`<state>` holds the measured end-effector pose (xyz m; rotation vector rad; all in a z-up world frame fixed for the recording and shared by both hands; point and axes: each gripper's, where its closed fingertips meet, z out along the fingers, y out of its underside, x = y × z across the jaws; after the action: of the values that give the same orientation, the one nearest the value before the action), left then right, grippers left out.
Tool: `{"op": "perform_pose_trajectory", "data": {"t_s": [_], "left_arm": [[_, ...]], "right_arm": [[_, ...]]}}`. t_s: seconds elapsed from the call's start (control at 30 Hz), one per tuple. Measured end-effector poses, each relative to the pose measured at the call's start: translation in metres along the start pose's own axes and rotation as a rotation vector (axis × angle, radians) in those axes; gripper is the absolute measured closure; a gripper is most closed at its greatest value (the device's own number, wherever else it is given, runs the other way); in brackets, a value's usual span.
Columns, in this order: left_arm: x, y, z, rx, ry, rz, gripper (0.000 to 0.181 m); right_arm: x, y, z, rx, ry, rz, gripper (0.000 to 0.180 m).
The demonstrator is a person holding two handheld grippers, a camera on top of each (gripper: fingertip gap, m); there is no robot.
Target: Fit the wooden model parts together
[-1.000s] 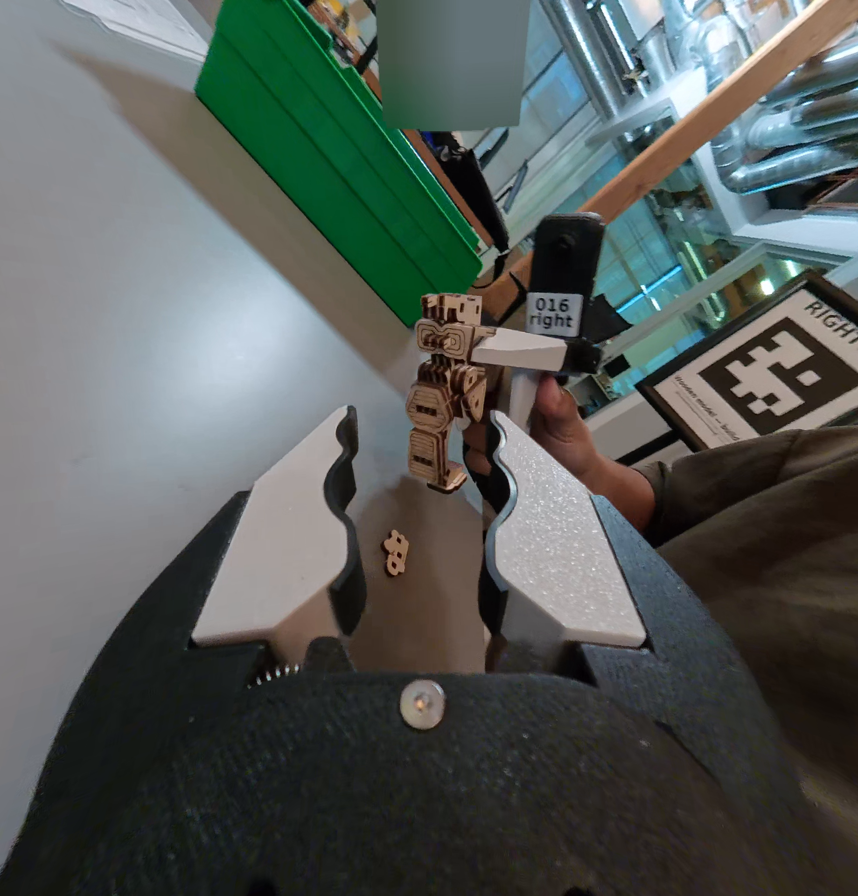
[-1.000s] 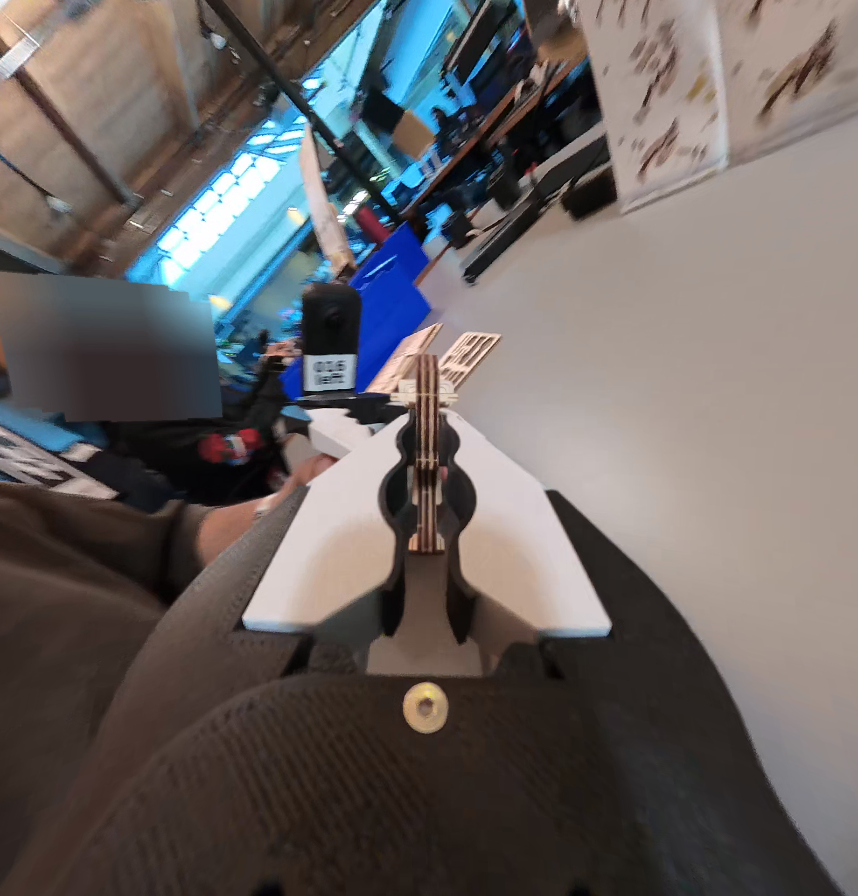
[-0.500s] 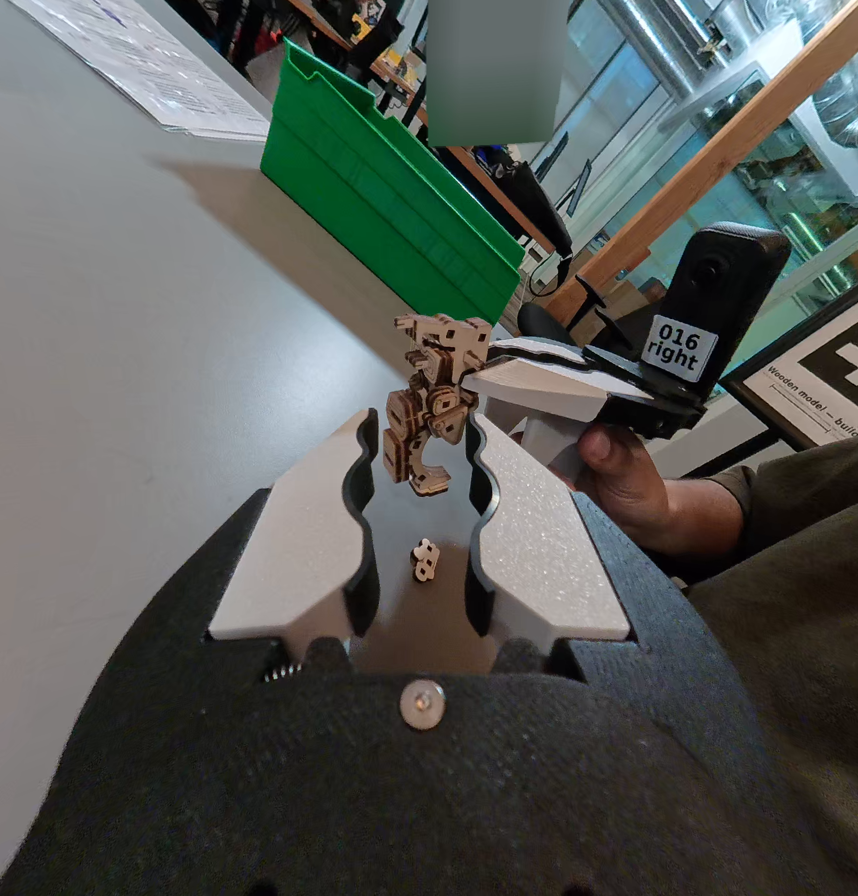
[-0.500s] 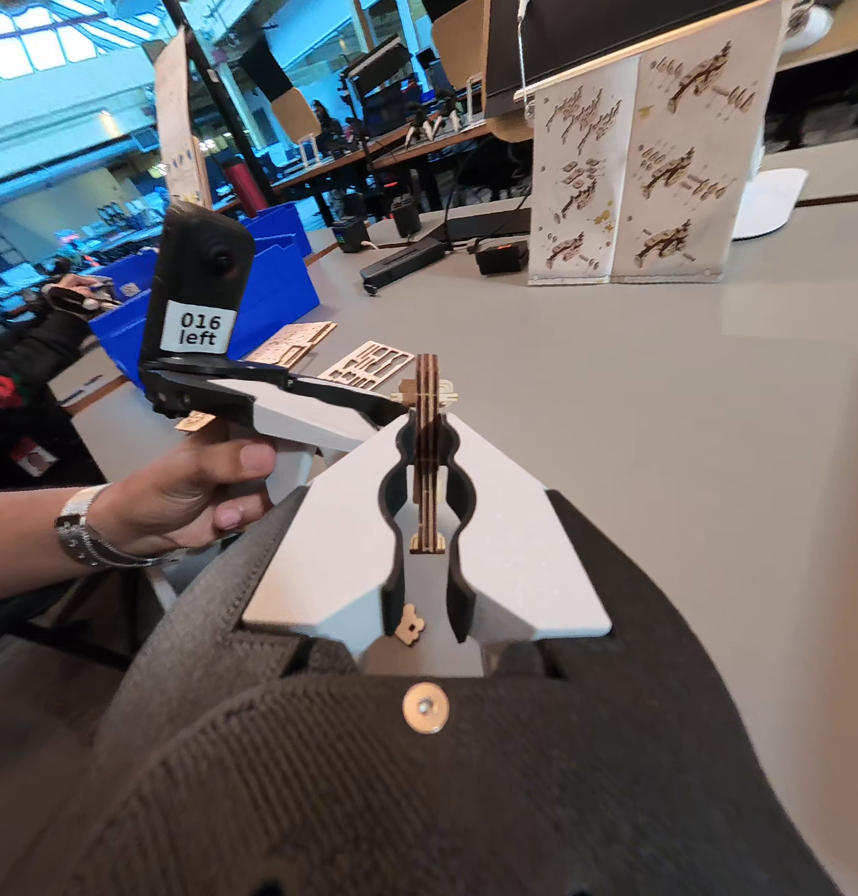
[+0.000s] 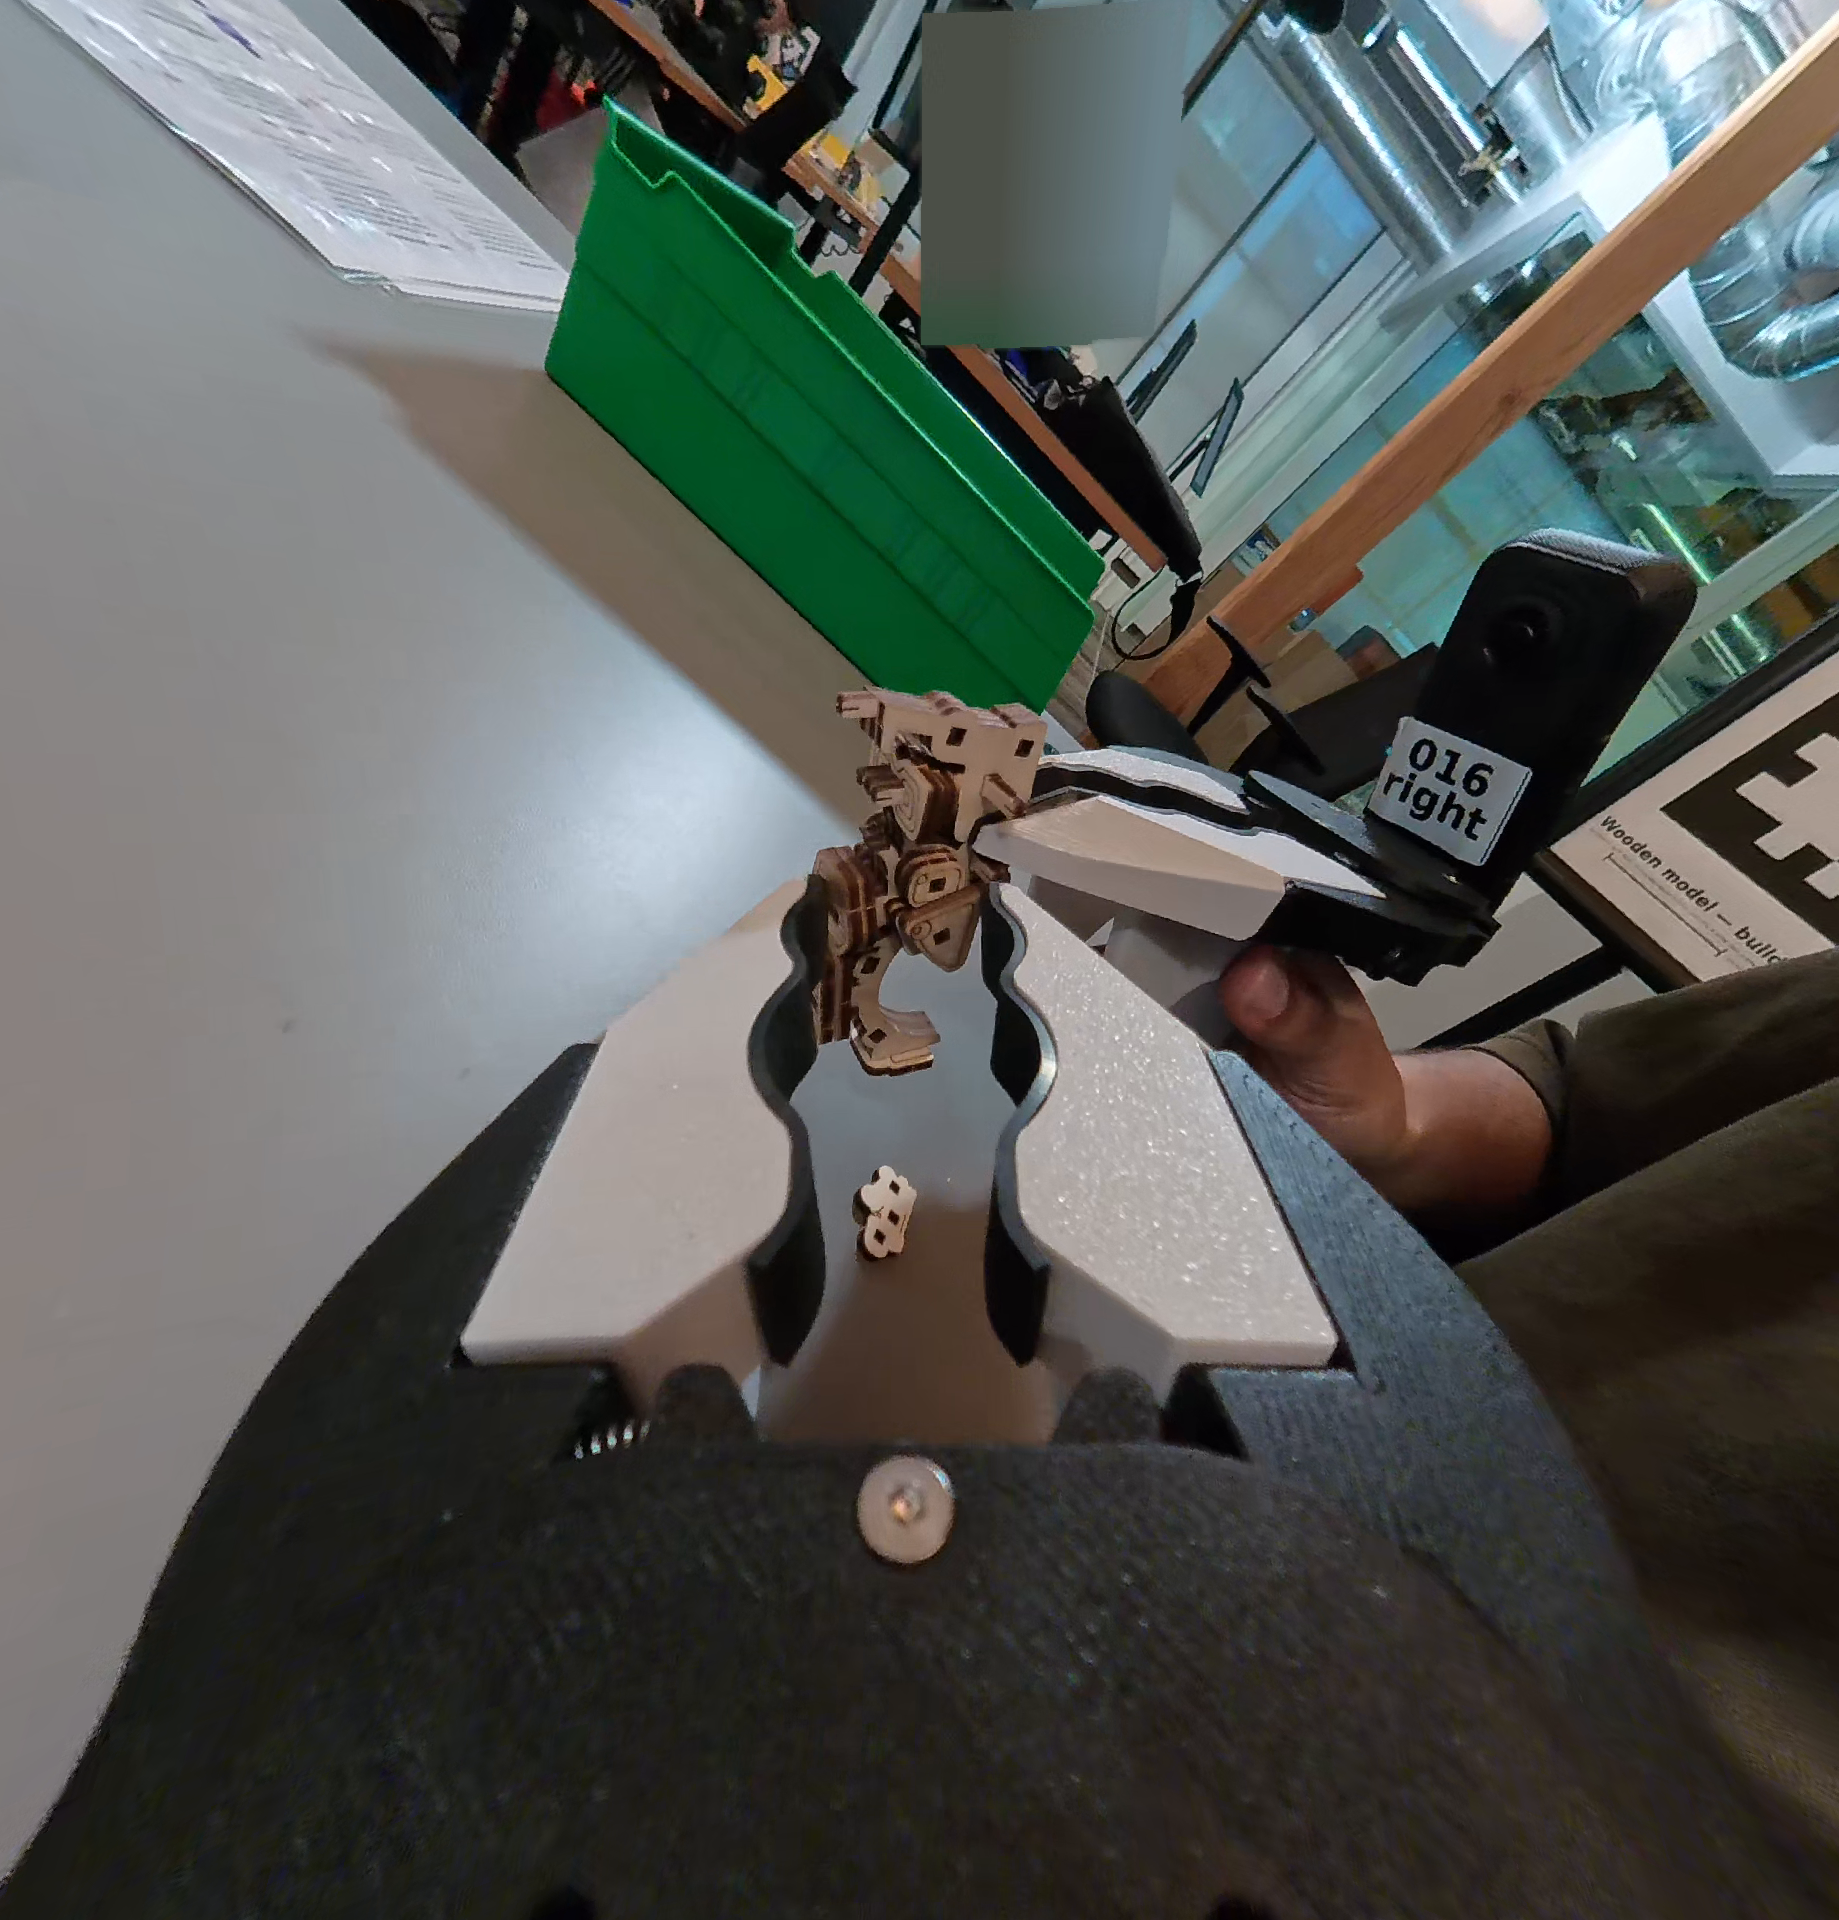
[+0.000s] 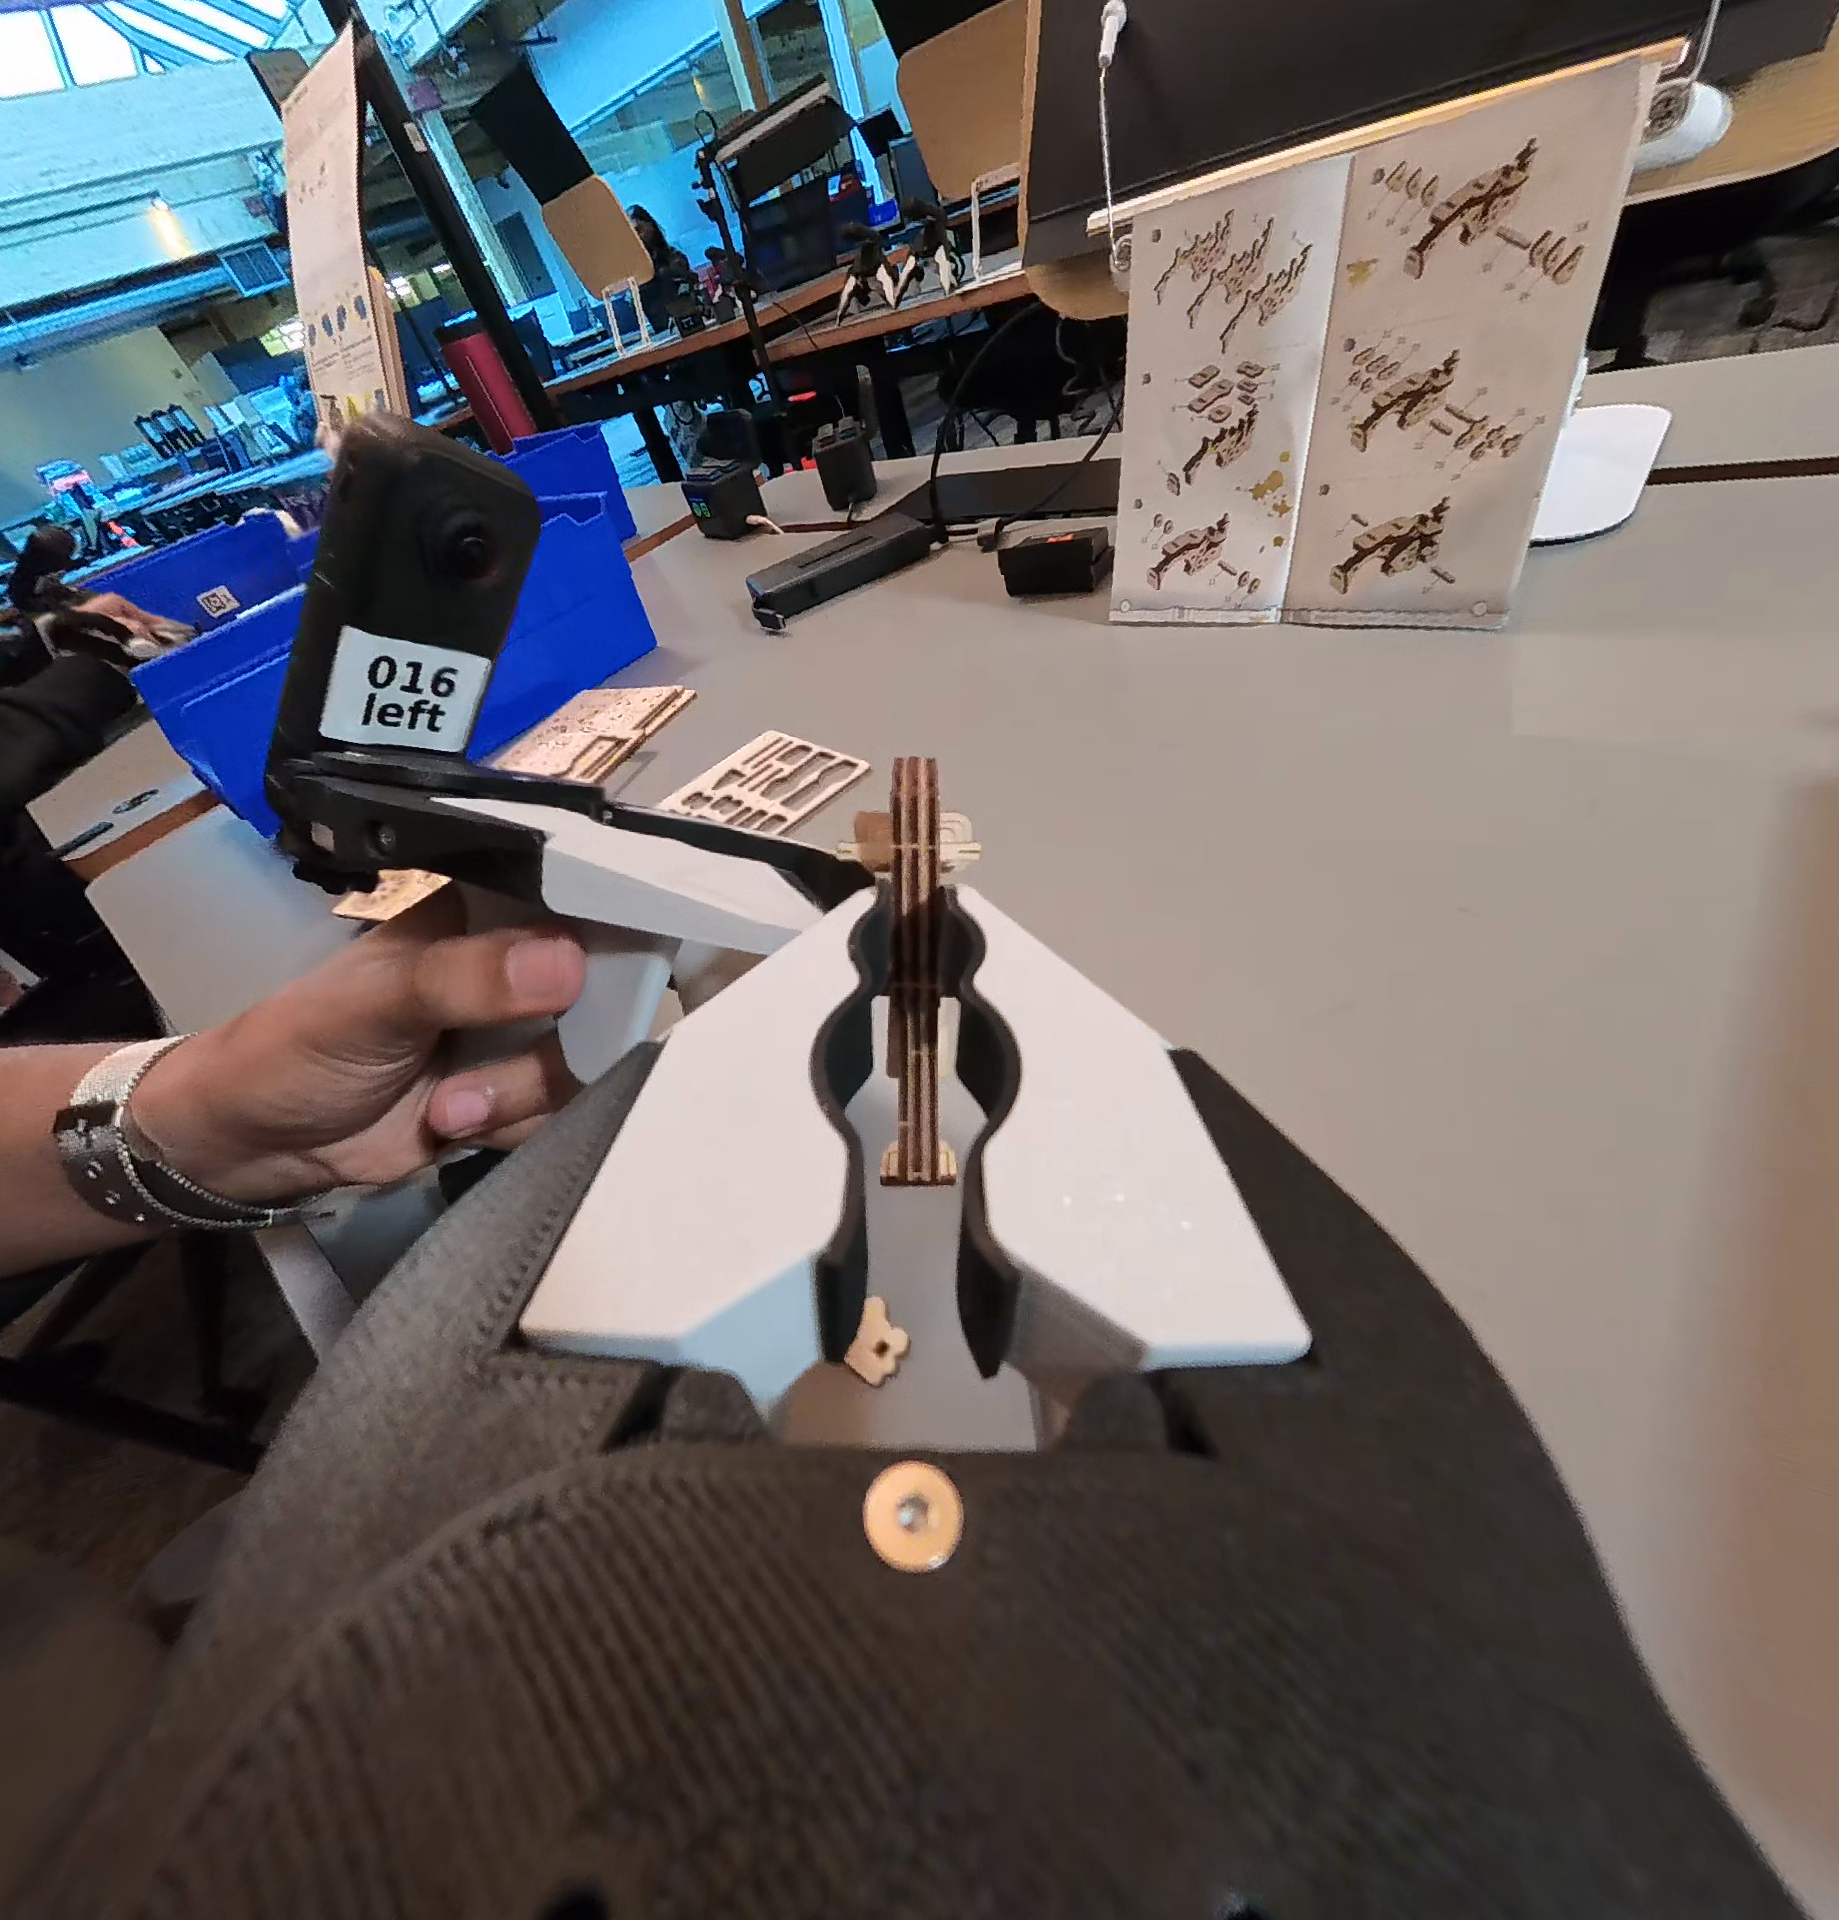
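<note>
Above the grey table [image 6: 1414, 831], the right gripper [image 6: 910, 914] clamps the wooden model [image 5: 915, 873], held level, while the left gripper [image 5: 894, 914] brackets its lower part with jaws parted. A small loose wooden piece [image 5: 882, 1226] lies on the table beneath; each gripper's camera housing carries a white printed label [image 6: 404, 698].

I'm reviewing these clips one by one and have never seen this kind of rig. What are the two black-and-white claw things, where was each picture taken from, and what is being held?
Each claw is a hand-held two-finger gripper with a camera looking along its fingers; a person grips one in each hand. The left wrist view looks along the left gripper, which is open. The right wrist view looks along the right gripper, shut on a partly built wooden model held above the grey table. One small loose wooden piece lies on the table under the model. Farther off lie flat wooden part sheets, with blue bins, a green bin and a standing instruction sheet.
</note>
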<state>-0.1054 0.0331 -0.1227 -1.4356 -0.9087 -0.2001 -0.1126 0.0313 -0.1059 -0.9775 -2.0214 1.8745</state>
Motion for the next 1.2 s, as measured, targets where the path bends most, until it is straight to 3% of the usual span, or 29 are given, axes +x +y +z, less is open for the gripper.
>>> {"op": "perform_pose_trajectory", "data": {"t_s": [0.67, 1.2], "left_arm": [[0.0037, -0.0062, -0.0023, 0.038, 0.006, -0.002, 0.157], [0.0055, -0.0071, -0.0027, 0.073, 0.052, -0.140, 0.158]], "right_arm": [[0.0012, -0.0021, -0.0042, 0.003, -0.007, -0.006, 0.172], [-0.0014, -0.0037, -0.0047, 0.007, -0.016, -0.038, 0.172]]}}
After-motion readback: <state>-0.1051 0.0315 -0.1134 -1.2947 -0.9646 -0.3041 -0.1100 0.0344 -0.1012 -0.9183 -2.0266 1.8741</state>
